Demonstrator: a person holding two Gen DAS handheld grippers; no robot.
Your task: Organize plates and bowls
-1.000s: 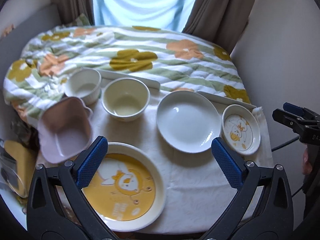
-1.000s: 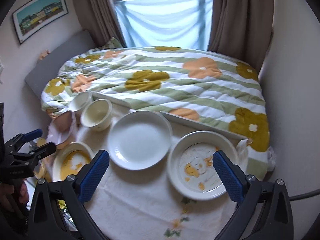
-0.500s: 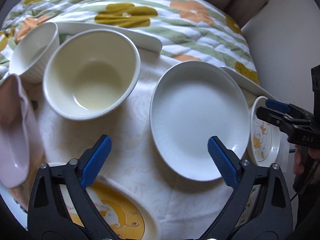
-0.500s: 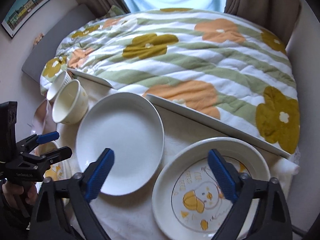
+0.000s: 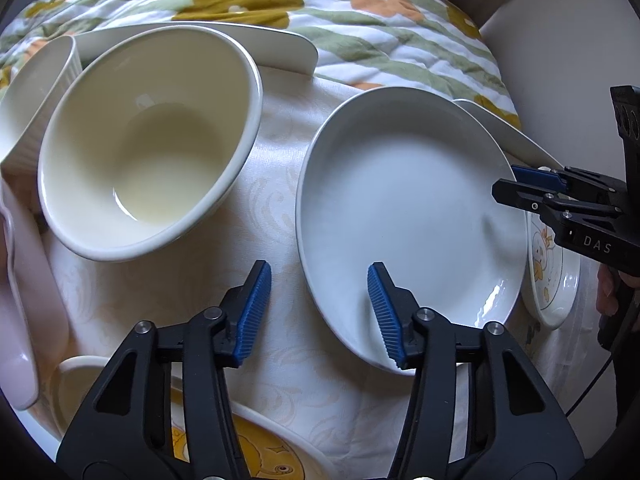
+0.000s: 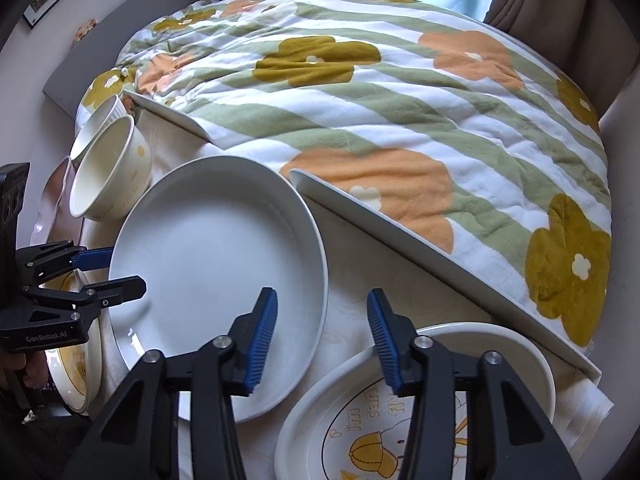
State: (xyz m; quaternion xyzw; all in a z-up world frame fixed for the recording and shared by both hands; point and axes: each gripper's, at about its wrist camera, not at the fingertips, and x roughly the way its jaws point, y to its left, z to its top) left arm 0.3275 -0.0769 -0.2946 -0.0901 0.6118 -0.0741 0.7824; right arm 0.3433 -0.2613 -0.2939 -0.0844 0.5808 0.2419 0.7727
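White cloth covers the counter (image 5: 280, 168), and a flowered quilt (image 6: 380, 92) is heaped beyond it under a curtained window. On the cloth a white plate (image 5: 400, 200) lies between the two tools: in the left wrist view the left gripper (image 5: 318, 314) is seen with its fingers partly open, the right-hand pad over the plate's near rim and the left-hand pad over bare cloth, so the rim stands between them but is not yet pinched. In the right wrist view the right gripper (image 6: 322, 340) likewise straddles the plate's opposite rim with its fingers partly open, one pad over the plate and the other over the cloth just beside a duck-printed plate (image 6: 420, 420). A cream bowl (image 5: 148, 140) sits beyond the left gripper's left finger, apart from the plate, with a ribbed white cup (image 5: 36, 92) touching it farther left and a pink dish (image 5: 24, 288) at the frame's edge. The step in hand is judged to be a lift of the white plate for stacking. It would be done well if each rim were seated deep between the pads before closing, both closures were made together, and the plate were raised level so that the glazed rim is not levered out. The cream bowl and the duck-printed plate should be kept clear of.
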